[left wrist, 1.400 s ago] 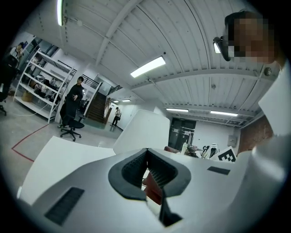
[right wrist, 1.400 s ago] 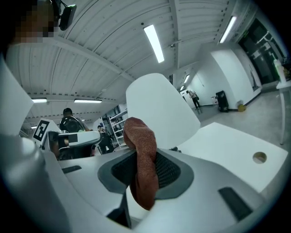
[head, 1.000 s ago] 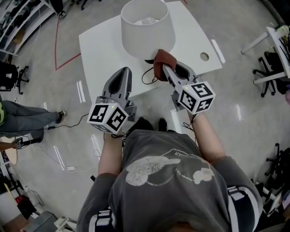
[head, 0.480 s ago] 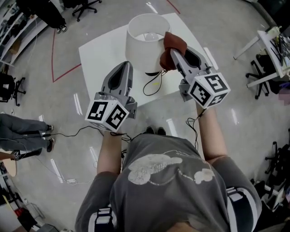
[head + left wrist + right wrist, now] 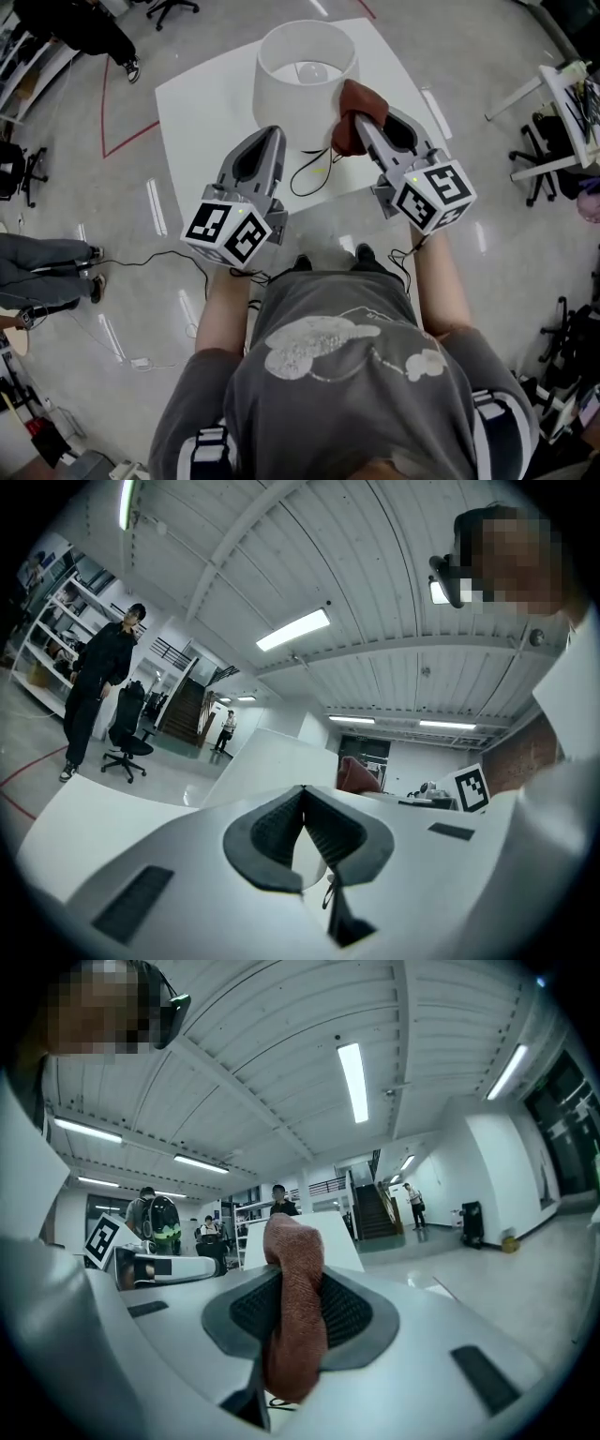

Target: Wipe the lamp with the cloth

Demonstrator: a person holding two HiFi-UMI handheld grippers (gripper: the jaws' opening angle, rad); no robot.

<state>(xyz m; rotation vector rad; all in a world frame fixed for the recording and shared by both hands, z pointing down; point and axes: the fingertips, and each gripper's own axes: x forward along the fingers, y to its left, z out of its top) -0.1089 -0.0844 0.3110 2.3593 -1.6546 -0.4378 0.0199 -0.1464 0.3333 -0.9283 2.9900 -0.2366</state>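
Note:
A white lamp (image 5: 305,75) with a wide round shade stands on a white table (image 5: 206,103); its black cord (image 5: 309,173) trails toward the table's near edge. My right gripper (image 5: 354,117) is shut on a reddish-brown cloth (image 5: 352,127), held against the shade's right side. In the right gripper view the cloth (image 5: 295,1312) hangs between the closed jaws, with the shade (image 5: 305,1237) just behind it. My left gripper (image 5: 267,141) hovers at the shade's near left side, jaws shut and holding nothing. In the left gripper view the shade (image 5: 272,771) and the cloth (image 5: 361,773) show beyond the jaws.
A small round hole (image 5: 419,67) sits in the table's right part. Office chairs (image 5: 548,155) and a desk stand at the right. A person's legs (image 5: 42,272) are at the left, and a red floor line (image 5: 117,141) runs beside the table. People stand far off in both gripper views.
Over the last second the right gripper lifted the cloth from below the shade up to its right side. The left gripper stayed close to the shade's near left.

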